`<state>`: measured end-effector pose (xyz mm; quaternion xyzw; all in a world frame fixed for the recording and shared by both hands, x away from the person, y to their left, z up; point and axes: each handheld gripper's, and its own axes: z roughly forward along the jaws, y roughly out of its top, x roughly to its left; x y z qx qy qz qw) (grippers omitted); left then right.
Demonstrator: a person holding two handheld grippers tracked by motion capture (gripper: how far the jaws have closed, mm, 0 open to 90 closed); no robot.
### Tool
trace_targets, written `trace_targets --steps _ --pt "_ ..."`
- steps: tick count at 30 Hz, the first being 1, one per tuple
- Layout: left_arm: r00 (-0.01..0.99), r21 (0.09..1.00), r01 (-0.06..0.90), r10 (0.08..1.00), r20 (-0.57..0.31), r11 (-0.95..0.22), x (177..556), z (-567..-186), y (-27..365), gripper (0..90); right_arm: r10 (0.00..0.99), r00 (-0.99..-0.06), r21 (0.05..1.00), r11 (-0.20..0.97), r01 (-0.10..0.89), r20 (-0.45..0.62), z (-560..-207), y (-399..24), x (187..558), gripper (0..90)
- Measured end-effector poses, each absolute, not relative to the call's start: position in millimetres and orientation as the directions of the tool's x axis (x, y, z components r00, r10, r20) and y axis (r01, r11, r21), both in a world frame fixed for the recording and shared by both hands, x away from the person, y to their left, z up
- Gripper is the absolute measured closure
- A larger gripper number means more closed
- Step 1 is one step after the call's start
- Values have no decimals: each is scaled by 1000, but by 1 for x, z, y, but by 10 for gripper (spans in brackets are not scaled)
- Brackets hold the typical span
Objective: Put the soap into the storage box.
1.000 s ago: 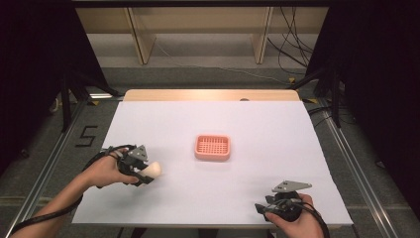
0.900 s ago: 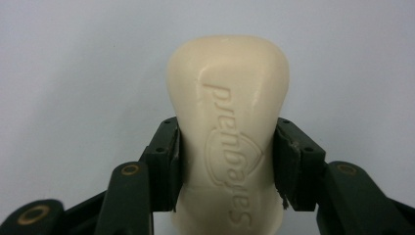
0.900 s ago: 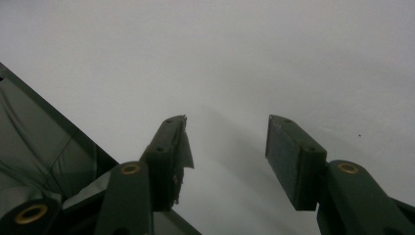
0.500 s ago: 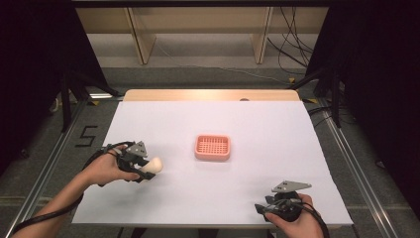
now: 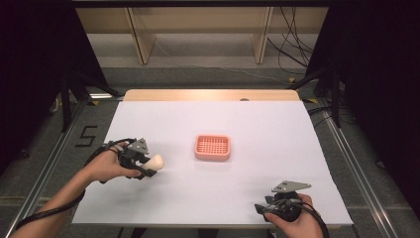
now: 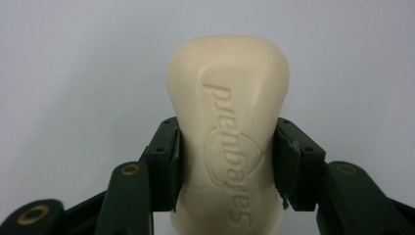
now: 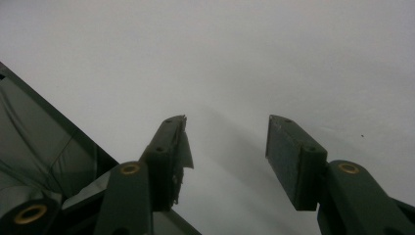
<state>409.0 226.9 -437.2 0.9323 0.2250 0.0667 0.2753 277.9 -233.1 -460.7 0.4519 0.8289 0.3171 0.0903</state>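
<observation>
A cream bar of soap (image 6: 229, 127) stamped "Safeguard" sits between the jaws of my left gripper (image 6: 227, 156), which is shut on it. In the high view the left gripper (image 5: 148, 167) holds the soap (image 5: 155, 161) just above the white table at the left, pointing right toward a pink soap dish (image 5: 213, 147) at the table's middle. The dish has a slotted floor and holds nothing. My right gripper (image 5: 261, 208) rests near the front edge at the right, and in its own view the right gripper (image 7: 227, 147) is open over bare table.
The white table sheet (image 5: 277, 134) ends at a wooden strip (image 5: 210, 94) at the back. Cables (image 5: 34, 215) trail from the left hand off the front left corner. A dark floor edge (image 7: 44, 142) shows past the table's rim in the right gripper view.
My left gripper has carried the soap a little to the right, toward the dish. The right gripper has stayed in place.
</observation>
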Motion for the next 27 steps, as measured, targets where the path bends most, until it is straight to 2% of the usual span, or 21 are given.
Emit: trace_targets --steps 1,8,9,14,16,18,27 --pt "891 541 381 453 1 -750 409 -437 226 496 779 -607 633 395 666 153 -464 -234 280 498" --pt "896 542 371 445 5 -754 411 -435 222 496 778 -606 636 387 668 164 -464 -234 280 497" --pt "901 542 358 434 12 -760 412 -435 222 496 781 -595 635 363 682 192 -464 -233 279 497" --pt "899 543 362 437 11 -758 413 -434 219 496 782 -592 632 362 685 194 -464 -233 279 497" --pt "904 541 350 427 19 -765 414 -434 218 496 806 -574 659 353 664 145 -467 -232 279 496" --pt "899 541 365 437 6 -758 415 -433 217 496 805 -569 655 340 675 169 -466 -231 278 494" --pt "902 545 355 431 14 -760 419 -431 215 496 803 -575 663 346 664 157 -467 -232 279 492"
